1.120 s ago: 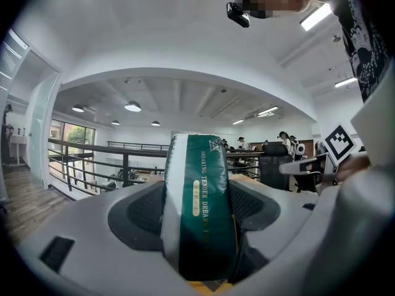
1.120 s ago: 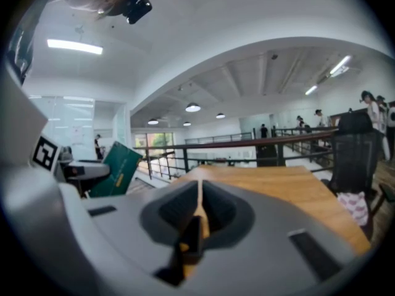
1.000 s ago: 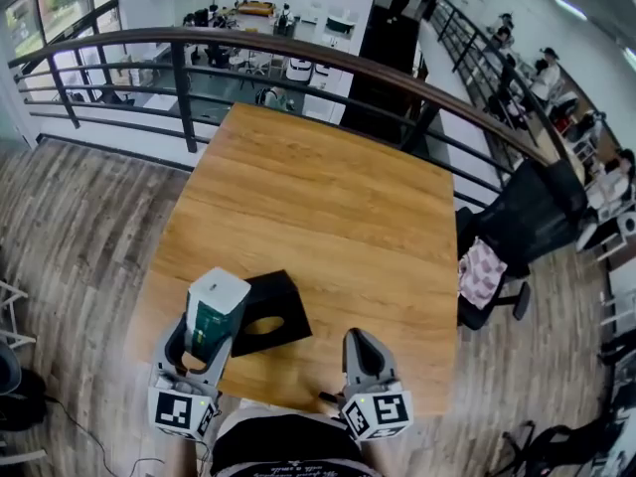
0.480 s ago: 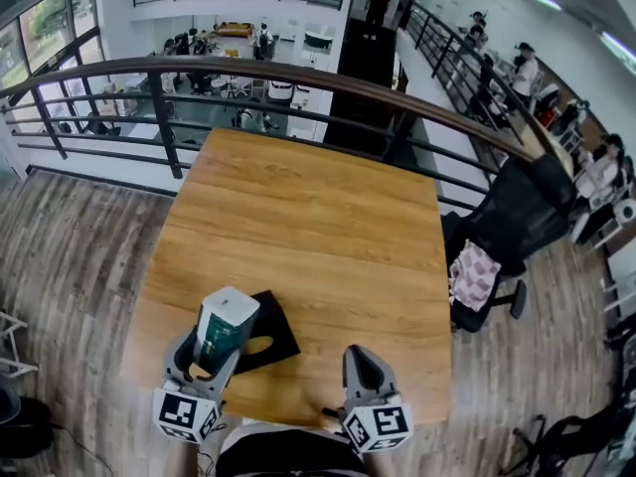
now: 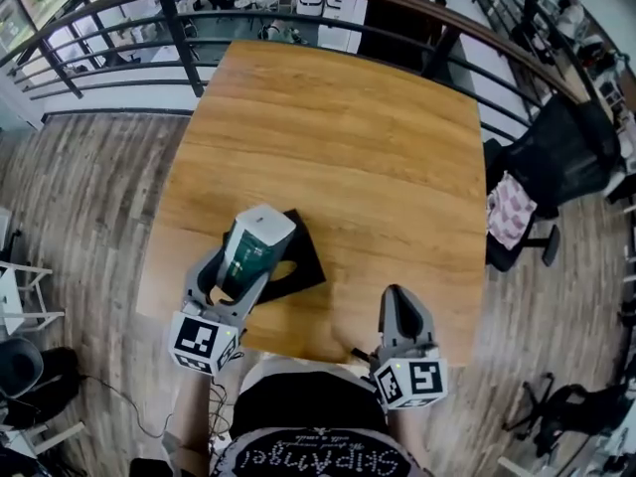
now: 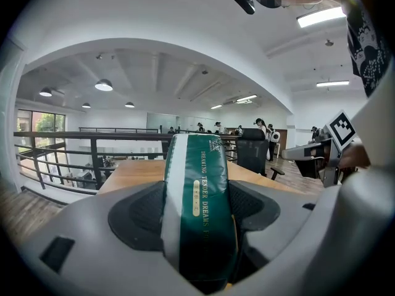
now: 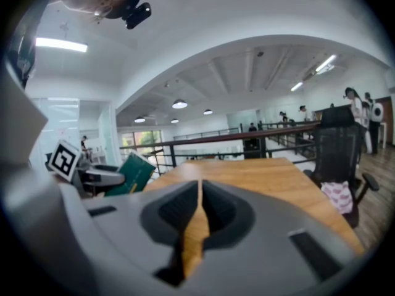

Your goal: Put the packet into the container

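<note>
We've got the left gripper (image 5: 235,271) closed around the lower part of the packet (image 5: 256,241). It's a green pack with a white stripe, held in the air and leaning out over the black container (image 5: 303,261) on the table (image 5: 378,167). The right gripper (image 7: 197,211) has its jaws pressed together on nothing, near the table's front edge, well apart from the container.

What could go wrong? The container's opening looks small next to the packet, so we think a corner could catch on the rim and shove the box along the table, since nothing is steadying it. Gripped low like this, the packet could also swing or slip on release.

In the left gripper view the gold print down the packet reads "TENDER DREAMS". The word before it looks like "BREAKING", and the rest is too small to read.
</note>
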